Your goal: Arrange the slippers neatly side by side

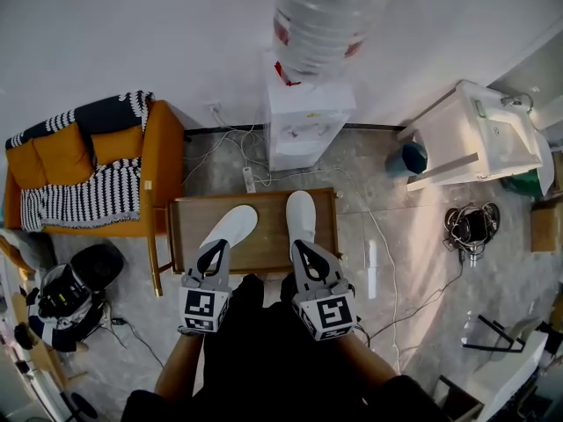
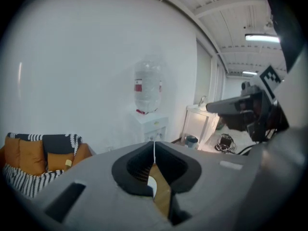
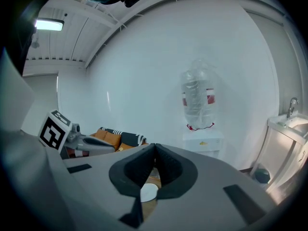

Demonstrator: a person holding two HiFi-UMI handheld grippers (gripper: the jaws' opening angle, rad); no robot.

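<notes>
Two white slippers lie on a small wooden table in the head view. The left slipper is angled, its toe pointing up and right. The right slipper points straight away from me. My left gripper hovers over the left slipper's near end, its jaws shut with nothing between them. My right gripper hangs over the right slipper's near end, jaws also closed and empty. In the left gripper view the left gripper shows a sliver of white slipper below its tips. The right gripper likewise shows white slipper below.
A water dispenser stands behind the table against the wall, with a power strip and cables on the floor. An orange chair with striped cushions is at the left. A white sink unit and a blue bucket are at the right.
</notes>
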